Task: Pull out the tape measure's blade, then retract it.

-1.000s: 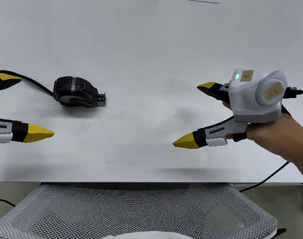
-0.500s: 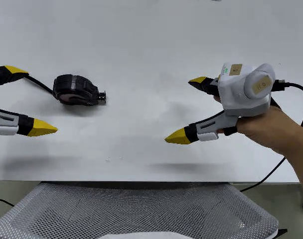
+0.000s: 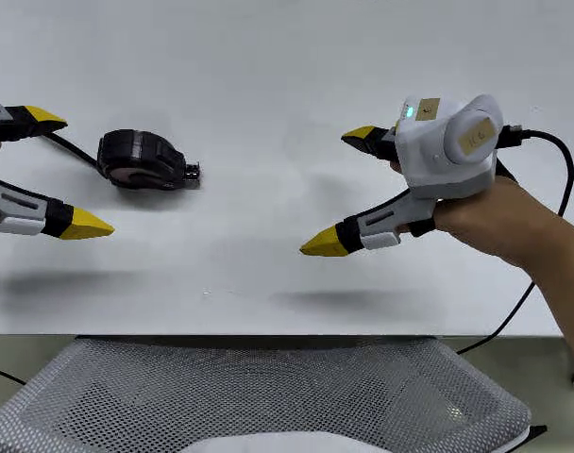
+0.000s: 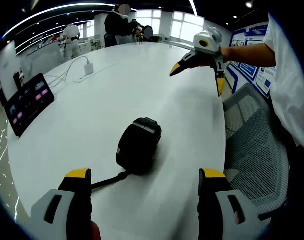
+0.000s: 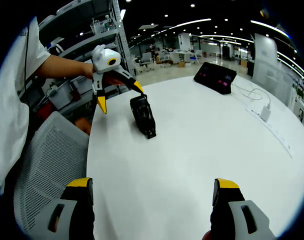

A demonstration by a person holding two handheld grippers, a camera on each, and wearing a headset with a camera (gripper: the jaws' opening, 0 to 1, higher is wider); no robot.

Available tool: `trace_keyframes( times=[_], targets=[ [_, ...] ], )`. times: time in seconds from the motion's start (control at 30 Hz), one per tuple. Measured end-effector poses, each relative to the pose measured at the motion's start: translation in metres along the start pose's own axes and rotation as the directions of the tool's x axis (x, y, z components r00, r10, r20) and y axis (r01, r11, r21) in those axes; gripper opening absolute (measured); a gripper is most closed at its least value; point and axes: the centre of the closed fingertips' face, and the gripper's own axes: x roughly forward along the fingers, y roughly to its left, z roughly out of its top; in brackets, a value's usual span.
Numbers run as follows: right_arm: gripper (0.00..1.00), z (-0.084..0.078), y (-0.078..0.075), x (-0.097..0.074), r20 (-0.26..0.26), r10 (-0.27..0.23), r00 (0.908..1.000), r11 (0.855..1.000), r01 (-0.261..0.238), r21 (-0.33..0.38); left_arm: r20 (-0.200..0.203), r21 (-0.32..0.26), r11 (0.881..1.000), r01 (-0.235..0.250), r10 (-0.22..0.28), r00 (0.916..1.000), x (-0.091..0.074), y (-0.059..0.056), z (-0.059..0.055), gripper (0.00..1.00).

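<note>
Nearest, one mesh chair back [image 3: 268,396] sits below the edge of the white workbench [image 3: 268,75]. Two grippers hover over the bench, each with its jaws spread wide and holding nothing. The right gripper [image 3: 339,192] has drifted leftward since a second ago, and the left gripper [image 3: 75,172] has come further in from the left. One black tape measure [image 3: 136,160] lies where it was, just past the left gripper's tips. Its blade is still drawn in, and its one black strap [image 3: 75,151] trails toward that gripper's farther jaw.

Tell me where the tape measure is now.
Head view: the tape measure lies on the white table at left, just ahead of the open left gripper, far from the right gripper.
</note>
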Motion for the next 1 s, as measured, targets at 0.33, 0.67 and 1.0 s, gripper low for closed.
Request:
trace_keyframes(
  times=[0.33,0.67,1.0],
  targets=[
    [0.99,0.000,-0.001,0.012,-0.006,0.026,0.9996,1.000,-0.026,-0.007,-0.047,0.071,0.996,0.046,-0.042,0.9980,0.012,-0.001,0.002,0.84],
    [0.98,0.006,-0.004,0.024,-0.003,0.047,0.9989,0.999,-0.047,-0.021,-0.104,0.137,0.986,0.099,-0.085,0.9909,0.029,0.002,0.002,0.77],
    [0.97,0.007,-0.004,0.036,-0.006,0.073,0.9973,0.997,-0.073,-0.021,-0.158,0.173,0.980,0.096,-0.069,0.9850,0.038,0.012,-0.004,0.63]
  ],
)
